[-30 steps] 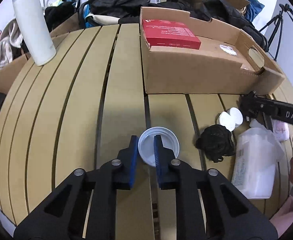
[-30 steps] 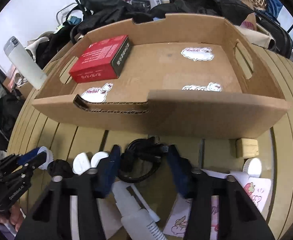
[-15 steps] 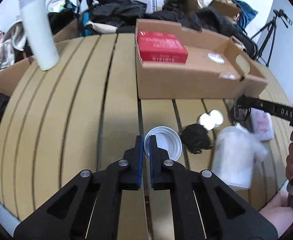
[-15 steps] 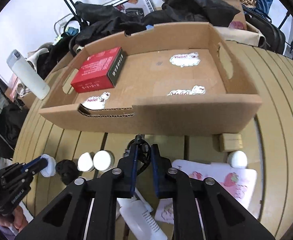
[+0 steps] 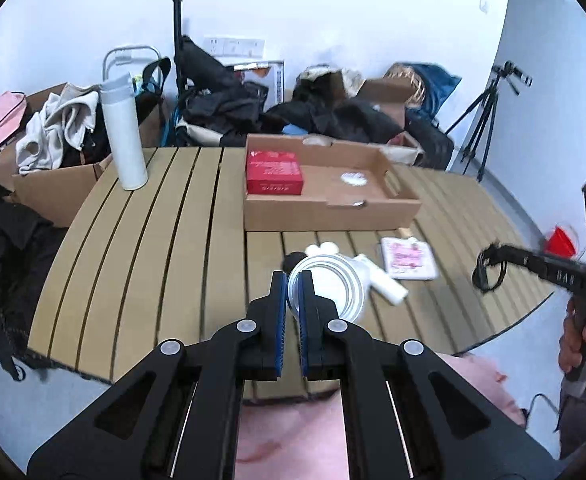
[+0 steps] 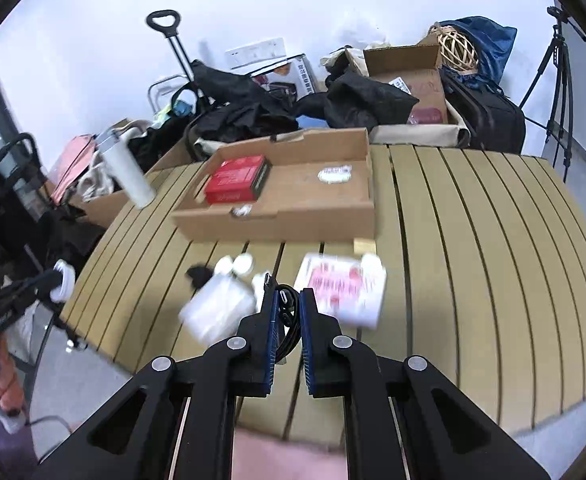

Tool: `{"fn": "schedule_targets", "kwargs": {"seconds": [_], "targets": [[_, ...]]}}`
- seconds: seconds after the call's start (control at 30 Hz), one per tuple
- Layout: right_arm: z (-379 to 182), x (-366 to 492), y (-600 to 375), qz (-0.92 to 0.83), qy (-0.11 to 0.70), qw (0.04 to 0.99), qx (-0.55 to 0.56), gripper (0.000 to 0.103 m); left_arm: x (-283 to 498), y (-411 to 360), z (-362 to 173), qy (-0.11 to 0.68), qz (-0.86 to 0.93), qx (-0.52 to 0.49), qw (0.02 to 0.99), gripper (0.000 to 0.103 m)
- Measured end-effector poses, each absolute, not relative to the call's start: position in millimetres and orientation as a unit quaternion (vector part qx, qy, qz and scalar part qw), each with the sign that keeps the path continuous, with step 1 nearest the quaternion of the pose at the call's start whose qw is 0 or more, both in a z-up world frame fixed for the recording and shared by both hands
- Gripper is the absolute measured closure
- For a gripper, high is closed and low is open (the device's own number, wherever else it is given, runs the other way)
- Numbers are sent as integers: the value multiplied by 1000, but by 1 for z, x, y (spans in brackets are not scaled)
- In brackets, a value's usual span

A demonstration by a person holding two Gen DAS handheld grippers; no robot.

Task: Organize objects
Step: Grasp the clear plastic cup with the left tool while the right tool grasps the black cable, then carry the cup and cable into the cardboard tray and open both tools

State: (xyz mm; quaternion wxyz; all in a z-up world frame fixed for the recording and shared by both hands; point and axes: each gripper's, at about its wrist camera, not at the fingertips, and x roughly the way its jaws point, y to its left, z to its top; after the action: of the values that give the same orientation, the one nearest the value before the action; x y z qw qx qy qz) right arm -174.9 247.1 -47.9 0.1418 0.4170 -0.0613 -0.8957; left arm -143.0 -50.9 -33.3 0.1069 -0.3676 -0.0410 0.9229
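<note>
My left gripper (image 5: 292, 278) is shut on the rim of a white round cup (image 5: 333, 286) and holds it in the air above the slatted wooden table (image 5: 181, 248). In the right wrist view the same cup (image 6: 64, 280) hangs at the far left. My right gripper (image 6: 289, 294) is shut on a black coiled cable (image 6: 287, 308), also lifted off the table. That cable (image 5: 489, 270) dangles at the right in the left wrist view. An open cardboard tray (image 5: 333, 210) with a red box (image 5: 273, 172) in it sits at the table's far side.
On the table before the tray lie a pink strawberry packet (image 6: 343, 284), a white plastic bottle (image 5: 385, 284), a black clump (image 6: 197, 274), two white caps (image 6: 235, 265) and a small wooden block (image 6: 364, 245). A white flask (image 5: 123, 132) stands far left. Bags, boxes and a tripod crowd the back.
The right gripper shut on the black cable and the left gripper tightened on the cup's rim. Both rose and pulled back from the table with their loads.
</note>
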Motion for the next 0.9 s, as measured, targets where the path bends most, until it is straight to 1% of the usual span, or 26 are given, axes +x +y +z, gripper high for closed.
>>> {"fn": "schedule_targets", "kwargs": {"seconds": [0.17,0.27,0.37,0.43,0.5,0.6,0.73,0.83,0.9], "targets": [[-36,-148,247,-898,-56,151,409,91,-136,-30,-22,-24,922,-361,137,101],[-29,-155,247,-900,-56,154,404,91,-156,-19,-17,-18,915,-375,151,101],[-15,-180,249,-900,-55,167,399,91,-195,-7,-5,-10,903,-395,167,101],[-2,-205,250,-898,-47,179,399,91,-235,-1,6,-16,893,-412,180,101],[13,-241,251,-897,-38,183,400,91,-285,7,15,-23,883,-431,186,101],[28,-305,253,-889,-30,191,415,91,-352,21,16,-12,875,-453,173,101],[15,-408,252,-858,-47,202,471,91,-458,38,-18,-12,851,-504,147,101],[-23,-481,246,-830,-57,191,521,91,-522,47,-63,-37,825,-549,128,101],[-55,-519,240,-816,-48,171,549,91,-546,56,-92,-34,814,-567,121,101]]}}
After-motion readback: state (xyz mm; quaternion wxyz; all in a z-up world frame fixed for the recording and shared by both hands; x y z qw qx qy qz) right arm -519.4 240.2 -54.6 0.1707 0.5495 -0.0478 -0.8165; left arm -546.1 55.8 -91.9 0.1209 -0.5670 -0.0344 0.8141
